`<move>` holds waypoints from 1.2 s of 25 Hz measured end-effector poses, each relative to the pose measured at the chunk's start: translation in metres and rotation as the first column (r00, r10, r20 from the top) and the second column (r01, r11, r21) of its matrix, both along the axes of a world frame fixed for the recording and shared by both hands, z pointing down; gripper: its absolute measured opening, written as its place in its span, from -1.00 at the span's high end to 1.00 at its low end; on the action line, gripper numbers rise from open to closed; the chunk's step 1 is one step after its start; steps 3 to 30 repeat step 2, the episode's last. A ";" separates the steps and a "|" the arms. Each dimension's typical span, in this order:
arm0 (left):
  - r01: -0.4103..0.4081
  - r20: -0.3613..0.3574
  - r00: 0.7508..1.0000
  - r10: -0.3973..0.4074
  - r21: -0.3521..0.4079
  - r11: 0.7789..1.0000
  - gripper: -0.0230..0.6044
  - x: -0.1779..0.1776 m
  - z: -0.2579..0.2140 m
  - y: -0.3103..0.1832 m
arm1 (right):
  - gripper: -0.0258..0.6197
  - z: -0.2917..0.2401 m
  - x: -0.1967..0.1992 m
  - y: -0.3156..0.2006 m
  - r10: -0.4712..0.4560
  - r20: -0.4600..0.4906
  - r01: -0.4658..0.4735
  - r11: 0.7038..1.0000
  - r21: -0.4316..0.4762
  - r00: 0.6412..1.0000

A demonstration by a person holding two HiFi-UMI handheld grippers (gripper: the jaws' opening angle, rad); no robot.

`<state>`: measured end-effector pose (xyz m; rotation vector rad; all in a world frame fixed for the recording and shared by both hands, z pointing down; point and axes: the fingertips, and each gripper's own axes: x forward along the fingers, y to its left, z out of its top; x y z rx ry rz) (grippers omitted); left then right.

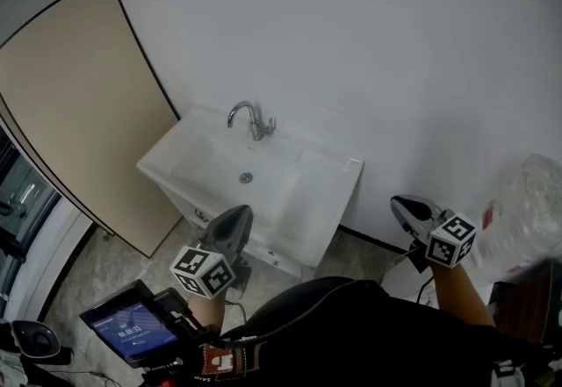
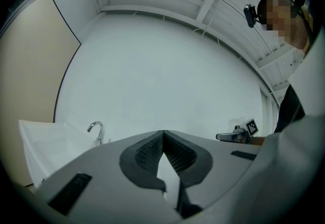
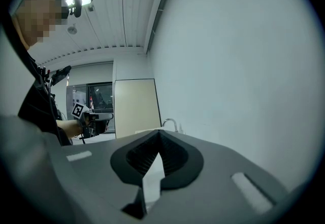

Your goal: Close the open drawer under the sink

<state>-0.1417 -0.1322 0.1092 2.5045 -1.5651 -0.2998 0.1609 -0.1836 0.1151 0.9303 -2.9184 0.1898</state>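
Near the sink's front edge, left hand-held gripper: jaws together, tips meeting, nothing between them. It is held level and pointed at the white wall, not down at the cabinet, which reads as a carrying pose, not a reach. Right hand-held gripper: off to the right, well apart from the sink, jaws likewise together and empty. It also looks along the wall, so neither tool is set against anything. Just beyond the left one lies the white sink, its basin bare, with the faucet at the far rim against the wall. The cabinet sits below. The drawer belongs under that basin, but the rim overhangs it, and the left tool covers part of the front. A white edge shows just below the near rim and may be the drawer's face; whether it stands out or sits flush cannot be told from this steep angle. Judgement: closed, empty jaws held clear would suit either a drawer that is open and waiting for a push or one already home. Further out, a beige panel leans at far left. A lit tablet is at near left, and a clear plastic bag lies at right.
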 end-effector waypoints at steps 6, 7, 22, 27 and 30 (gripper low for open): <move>-0.002 -0.004 1.000 0.002 -0.002 1.000 0.93 -0.001 0.002 0.000 | 0.92 0.000 -0.002 0.001 -0.002 0.001 0.002 1.000 -0.002 1.000; -0.002 -0.004 1.000 0.002 -0.002 1.000 0.93 -0.001 0.002 0.000 | 0.92 0.000 -0.002 0.001 -0.002 0.001 0.002 1.000 -0.002 1.000; -0.002 -0.004 1.000 0.002 -0.002 1.000 0.93 -0.001 0.002 0.000 | 0.92 0.000 -0.002 0.001 -0.002 0.001 0.002 1.000 -0.002 1.000; -0.002 -0.004 1.000 0.002 -0.002 1.000 0.93 -0.001 0.002 0.000 | 0.92 0.000 -0.002 0.001 -0.002 0.001 0.002 1.000 -0.002 1.000; -0.002 -0.004 1.000 0.002 -0.002 1.000 0.93 -0.001 0.002 0.000 | 0.92 0.000 -0.002 0.001 -0.002 0.001 0.002 1.000 -0.002 1.000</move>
